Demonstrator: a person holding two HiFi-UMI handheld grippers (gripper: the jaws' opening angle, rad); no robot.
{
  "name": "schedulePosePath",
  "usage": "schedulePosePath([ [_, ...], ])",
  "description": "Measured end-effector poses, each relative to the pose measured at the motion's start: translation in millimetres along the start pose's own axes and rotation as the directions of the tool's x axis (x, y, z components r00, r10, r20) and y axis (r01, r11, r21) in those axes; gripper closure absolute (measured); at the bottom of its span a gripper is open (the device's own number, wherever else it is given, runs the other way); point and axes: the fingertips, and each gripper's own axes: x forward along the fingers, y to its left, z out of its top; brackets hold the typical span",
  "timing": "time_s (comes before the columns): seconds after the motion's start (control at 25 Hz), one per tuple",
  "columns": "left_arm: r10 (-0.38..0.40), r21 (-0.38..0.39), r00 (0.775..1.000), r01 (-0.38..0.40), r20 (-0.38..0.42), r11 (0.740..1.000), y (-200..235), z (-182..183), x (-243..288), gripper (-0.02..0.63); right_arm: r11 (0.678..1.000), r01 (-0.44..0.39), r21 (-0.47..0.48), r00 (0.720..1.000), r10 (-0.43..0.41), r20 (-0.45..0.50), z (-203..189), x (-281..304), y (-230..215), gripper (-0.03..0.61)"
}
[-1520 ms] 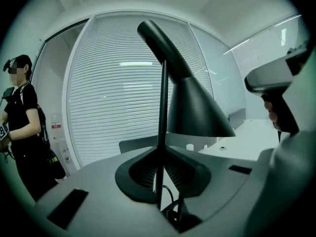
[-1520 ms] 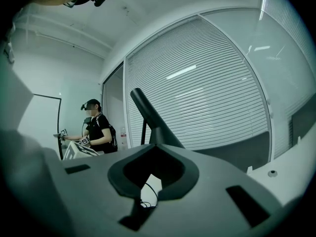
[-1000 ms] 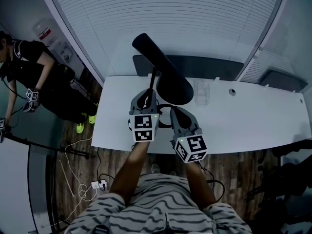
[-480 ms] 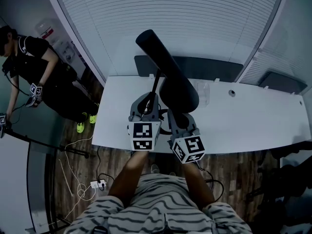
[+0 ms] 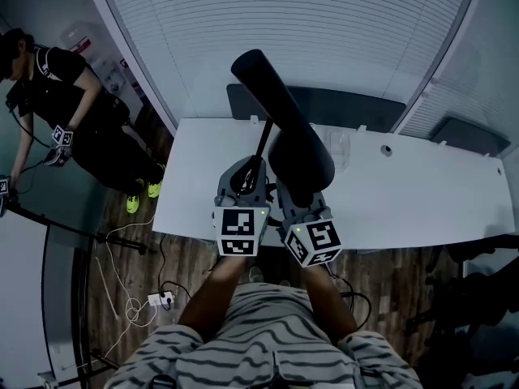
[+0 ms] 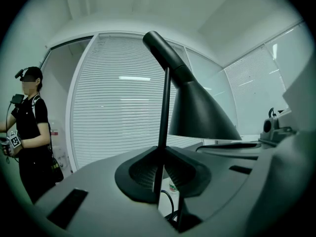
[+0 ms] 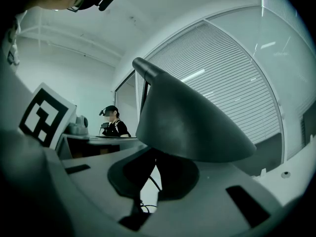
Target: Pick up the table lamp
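Lamp (image 5: 296,148) update: we've got the left gripper (image 6: 159,157) clenched on the thin stem (image 6: 164,107) to hold it upright over the table's (image 5: 405,201) front edge, right gripper (image 7: 150,157) tucked under the shade (image 7: 192,127) with jaws nearly together, probably steadying, though we can't tell what they're pinching.

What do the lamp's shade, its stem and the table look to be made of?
Lamp shade: likely painted metal or hard plastic; matte black, smooth, with only a dull sheen.
Stem: probably a thin metal rod; same black finish, straight and slim.
Table: looks like white laminate board; flat, even, with a round cable hole.
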Motion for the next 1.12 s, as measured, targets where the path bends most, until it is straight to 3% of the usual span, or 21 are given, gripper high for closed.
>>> schedulePosePath([
  [0.44, 0.017, 0.006, 1.0, -0.018, 0.007, 1.0, -2.7, -7.3, -18.3, 0.568, 1.0, -0.003, 0.027, 1.0, 0.003, -0.023, -1.1, -0.7, 9.0, 0.568],
  [0.76, 0.004, -0.041, 1.0, -0.004, -0.004, 0.999, 0.7, -20.8, -22.4, 0.571, 1.0, 0.004, 0.015, 0.999, -0.003, -0.041, -1.3, 4.4, 11.2, 0.568],
  [1.12, 0.009, -0.046, 1.0, -0.01, -0.011, 0.999, 4.7, -28.5, -17.3, 0.571, 1.0, 0.007, 0.03, 0.998, -0.005, -0.059, -8.5, 10.3, 3.5, 0.568],
])
